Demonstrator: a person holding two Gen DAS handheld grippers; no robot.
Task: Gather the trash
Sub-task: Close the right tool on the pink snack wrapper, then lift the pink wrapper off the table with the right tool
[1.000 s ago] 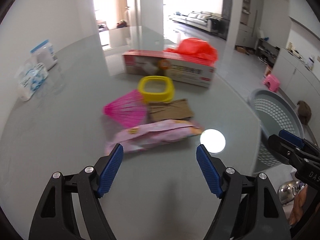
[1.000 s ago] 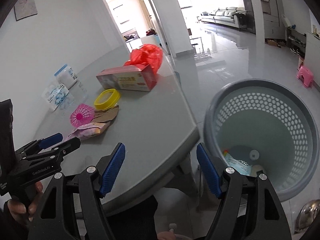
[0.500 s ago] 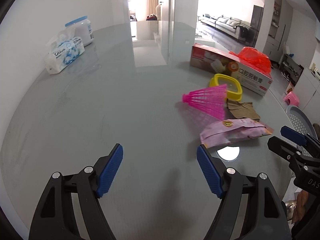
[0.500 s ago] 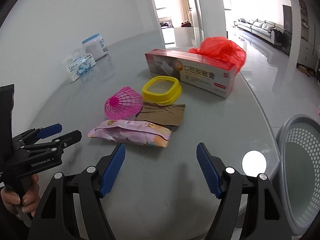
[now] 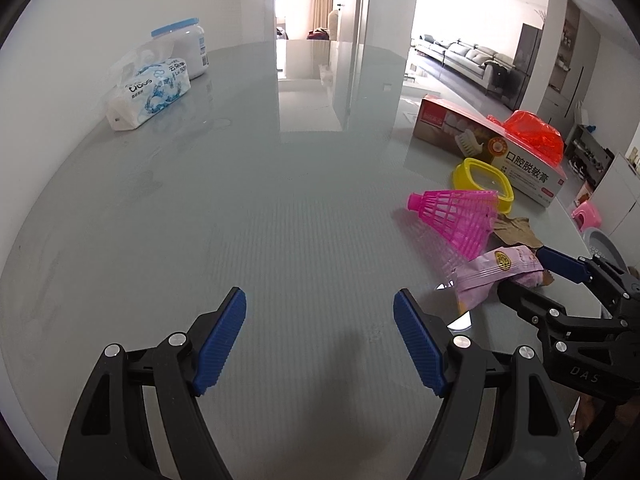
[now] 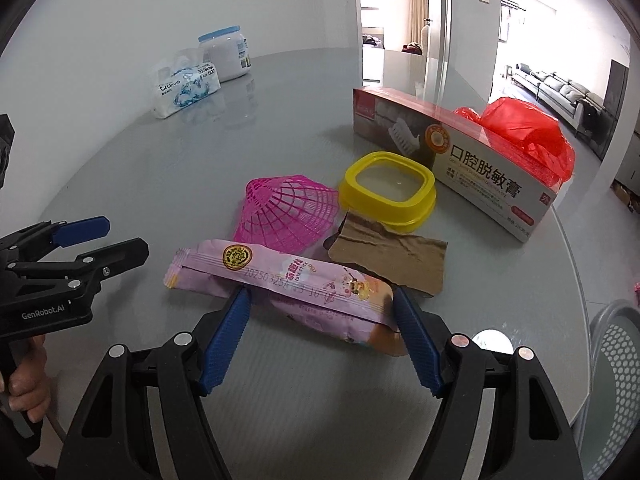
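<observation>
right tool [image 6: 322,322] open, straddling pink snack wrapper [image 6: 280,284] flat on tabletop [image 6: 160,160] | left tool [image 5: 320,326] open, empty | wrapper looks light, crinkly, slippery; pinch mid-body

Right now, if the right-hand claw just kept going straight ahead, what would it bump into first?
Most likely the pink snack wrapper: the right gripper is open with the wrapper already lying between its fingertips. Beyond it lies the torn brown cardboard, though depth is hard to judge.
</observation>
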